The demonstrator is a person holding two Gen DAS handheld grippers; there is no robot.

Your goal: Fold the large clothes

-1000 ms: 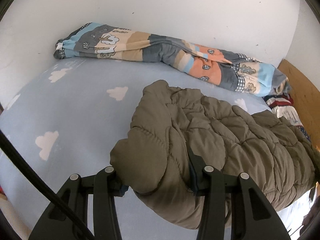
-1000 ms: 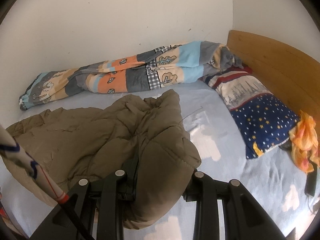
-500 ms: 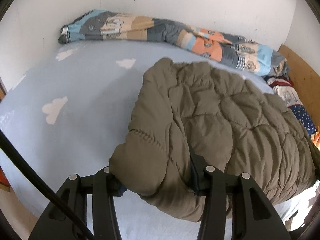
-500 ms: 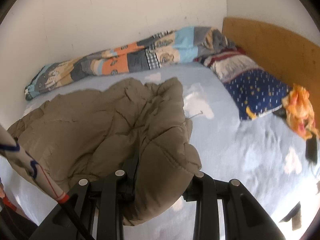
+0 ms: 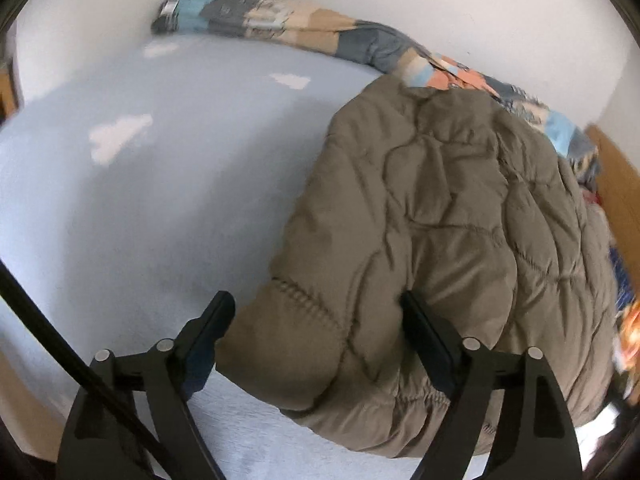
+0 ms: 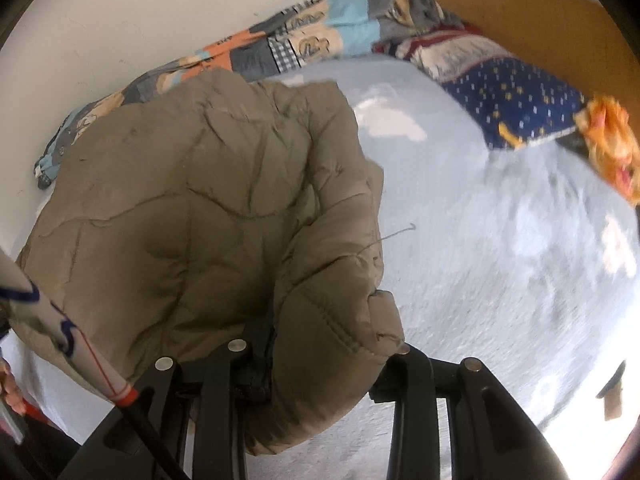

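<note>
Left wrist view: left tool [image 5: 316, 312] wide open, jacket [image 5: 440, 220] edge loose between fingers, resting on bed [image 5: 140, 200]. Right tool [image 6: 320, 350] clamped on opposite corner, prob. to steady the fold.

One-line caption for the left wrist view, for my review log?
Left gripper open around a bulge of the olive puffer jacket on the cloud-print sheet.
</note>
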